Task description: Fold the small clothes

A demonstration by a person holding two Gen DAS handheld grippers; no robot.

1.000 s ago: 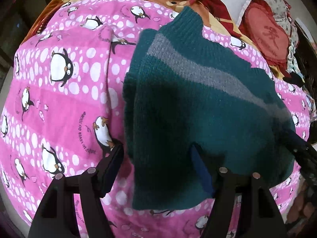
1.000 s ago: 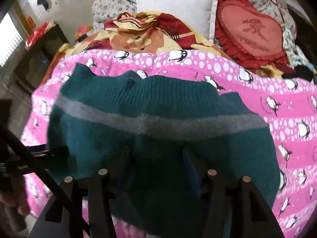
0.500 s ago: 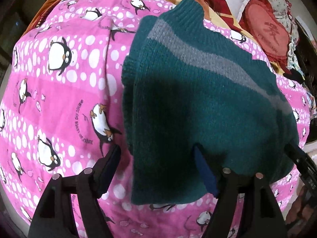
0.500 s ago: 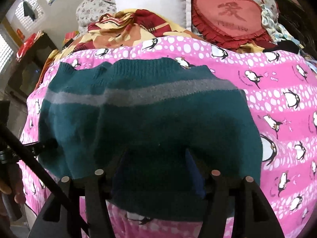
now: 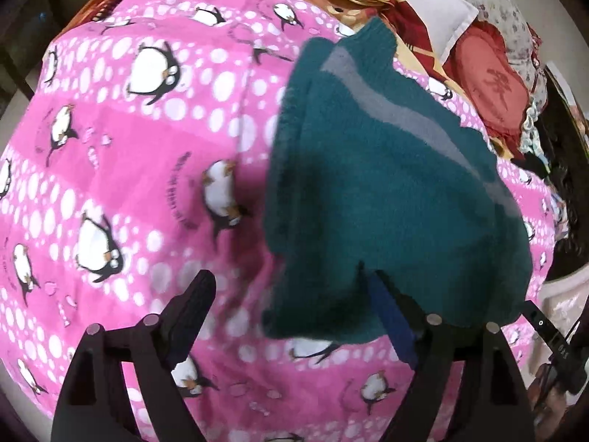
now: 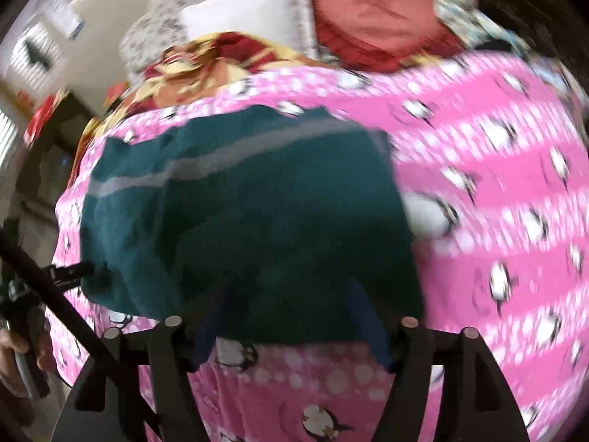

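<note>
The teal sweater (image 5: 386, 199) lies folded on the pink penguin blanket (image 5: 129, 154), its grey stripe along the far edge. The left gripper (image 5: 294, 316) spreads wider at the sweater's near left corner, nothing pinched. The right gripper (image 6: 291, 324), also opening and empty, straddles the near hem and sits nearer the sweater's middle.

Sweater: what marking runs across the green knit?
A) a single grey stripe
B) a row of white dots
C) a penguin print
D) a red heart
A: the dark green sweater has one grey stripe running across it near the far edge; the dots and penguins belong to the pink blanket under it, and the red heart is a cushion further back.
</note>
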